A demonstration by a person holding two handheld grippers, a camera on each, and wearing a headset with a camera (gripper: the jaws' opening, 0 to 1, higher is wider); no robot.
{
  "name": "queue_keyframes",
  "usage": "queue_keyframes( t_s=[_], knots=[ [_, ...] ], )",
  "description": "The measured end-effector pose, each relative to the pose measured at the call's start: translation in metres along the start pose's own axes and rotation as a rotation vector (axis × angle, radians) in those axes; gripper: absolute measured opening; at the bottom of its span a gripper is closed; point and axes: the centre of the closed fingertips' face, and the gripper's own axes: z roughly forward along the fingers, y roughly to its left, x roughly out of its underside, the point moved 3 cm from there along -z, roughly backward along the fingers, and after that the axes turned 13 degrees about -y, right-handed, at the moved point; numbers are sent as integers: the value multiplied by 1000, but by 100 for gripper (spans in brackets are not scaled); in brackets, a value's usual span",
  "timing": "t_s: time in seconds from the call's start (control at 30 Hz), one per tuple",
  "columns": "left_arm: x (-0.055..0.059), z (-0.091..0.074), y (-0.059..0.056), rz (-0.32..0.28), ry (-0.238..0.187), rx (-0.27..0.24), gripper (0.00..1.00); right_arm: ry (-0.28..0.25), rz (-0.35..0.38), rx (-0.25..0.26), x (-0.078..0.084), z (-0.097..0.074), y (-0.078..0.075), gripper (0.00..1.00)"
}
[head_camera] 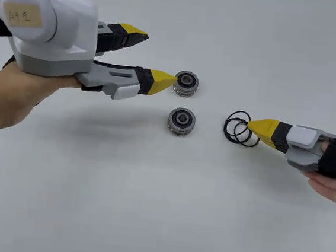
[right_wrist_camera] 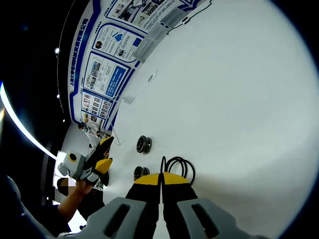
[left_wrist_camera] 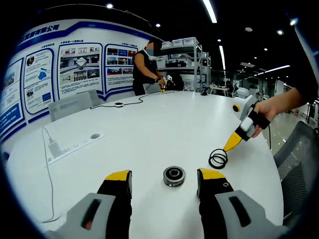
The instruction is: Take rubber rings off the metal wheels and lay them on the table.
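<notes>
Head view: I see the white table point(head_camera: 147, 216) with two metal wheels lying flat near its middle, one behind the other. The far wheel point(head_camera: 186, 83) sits just off the lower jaw tip of my left gripper point(head_camera: 161, 58), whose yellow-tipped jaws stand spread wide. I cannot tell whether the tip and the wheel touch. The near wheel point(head_camera: 181, 121) lies apart from both grippers. To its right, a small heap of loose black rubber rings point(head_camera: 237, 128) rests on the table, the loops overlapping. My right gripper point(head_camera: 253, 127) comes in from the right with its jaws pressed together and its tip at the edge of the heap.

Left gripper view: the spread jaws frame one wheel point(left_wrist_camera: 174, 176), which lies between and just beyond them. The rubber rings point(left_wrist_camera: 218, 158) lie further right, with the right gripper point(left_wrist_camera: 233, 143) tip-down at them.

Right gripper view: the two jaws meet along a thin seam, and the rubber rings point(right_wrist_camera: 178, 167) lie directly past the tip. A black strand runs up to the seam, but I cannot tell whether a ring is pinched there. A wheel point(right_wrist_camera: 143, 144) and a second wheel point(right_wrist_camera: 141, 173) lie to the left of the rings. The left gripper point(right_wrist_camera: 105, 152) is held beyond them, jaws apart.
</notes>
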Motion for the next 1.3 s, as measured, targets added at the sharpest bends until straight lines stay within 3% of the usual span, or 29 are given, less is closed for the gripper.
queue_keyframes(
  t_s=[0.2,0.33,0.53,0.63,0.77,0.9,1.13,1.3],
  knots=[
    [-2,0,-3,-6,-3,0,54,-1,-49,63,0,0,-8,2],
    [-4,-1,-3,-8,-7,0,54,21,-120,102,2,-3,-10,10],
    [-5,-7,-3,-7,-6,-6,55,-2,-177,128,-4,-8,-11,11],
    [-7,-11,-2,-13,-14,-17,55,-40,-229,113,-10,-9,-7,15],
    [-14,-21,-2,-35,-47,-38,58,-136,-428,52,-24,-11,6,22],
    [-19,-35,-4,-37,-68,-55,59,-186,-558,9,-26,-16,21,29],
    [-24,-68,-4,-46,-98,-124,65,-260,-706,-31,-25,-29,39,39],
    [-24,-94,-15,-40,-92,-156,78,-273,-783,-47,-15,-41,49,49]
  ],
)
